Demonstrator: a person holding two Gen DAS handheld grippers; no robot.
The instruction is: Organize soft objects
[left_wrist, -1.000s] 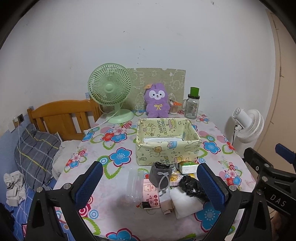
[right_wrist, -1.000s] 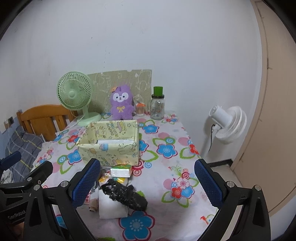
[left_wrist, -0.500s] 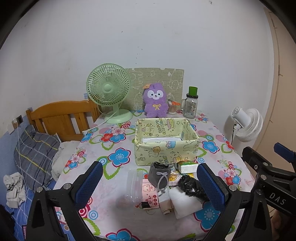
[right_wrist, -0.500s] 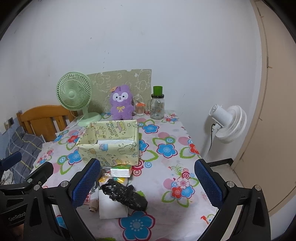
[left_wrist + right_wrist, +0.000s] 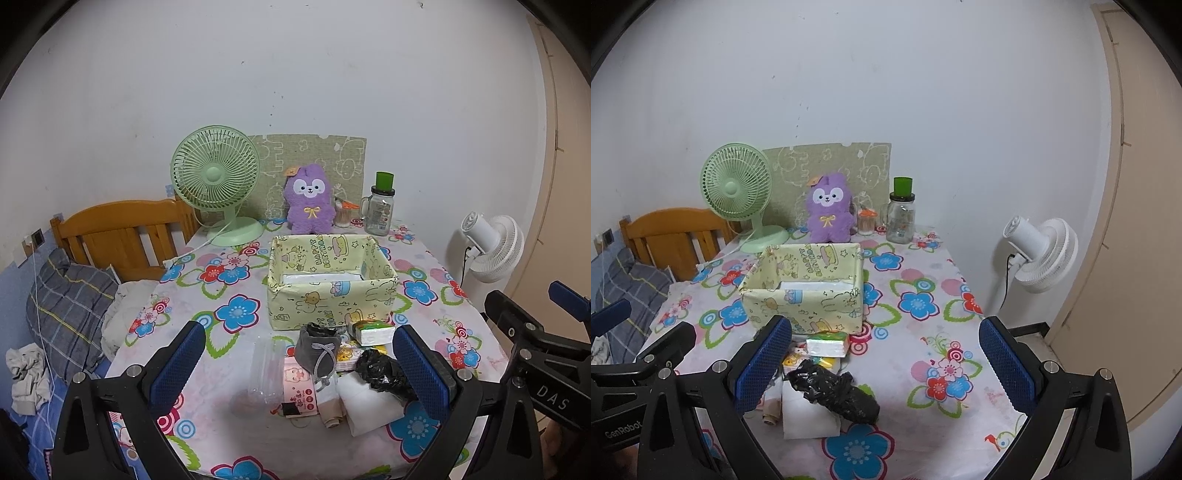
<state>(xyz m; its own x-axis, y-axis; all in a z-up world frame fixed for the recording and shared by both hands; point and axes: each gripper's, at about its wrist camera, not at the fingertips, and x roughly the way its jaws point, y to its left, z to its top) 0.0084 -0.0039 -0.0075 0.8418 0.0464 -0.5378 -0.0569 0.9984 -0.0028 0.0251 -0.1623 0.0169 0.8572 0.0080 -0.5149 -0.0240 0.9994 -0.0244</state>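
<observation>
A yellow cartoon-print box (image 5: pixel 332 284) (image 5: pixel 805 291) stands open in the middle of the flowered table. In front of it lies a heap of soft things: a grey drawstring pouch (image 5: pixel 319 349), a black plastic bag (image 5: pixel 382 374) (image 5: pixel 834 391), a white folded cloth (image 5: pixel 369 410) (image 5: pixel 807 415), a tissue pack (image 5: pixel 371 332) (image 5: pixel 827 345) and a pink packet (image 5: pixel 299 387). My left gripper (image 5: pixel 297 369) hangs open above the heap, holding nothing. My right gripper (image 5: pixel 886 365) is open too, over the table's near right part, with the black bag by its left finger.
At the back stand a green desk fan (image 5: pixel 218 184), a purple plush toy (image 5: pixel 310 201), a glass jar with a green lid (image 5: pixel 382 210) and a green panel against the wall. A wooden headboard (image 5: pixel 122 229) and bedding lie left; a white floor fan (image 5: pixel 1038 251) stands right.
Both views have shifted only slightly; the heap and the box sit a touch lower and closer. Nothing was picked up or let go.
</observation>
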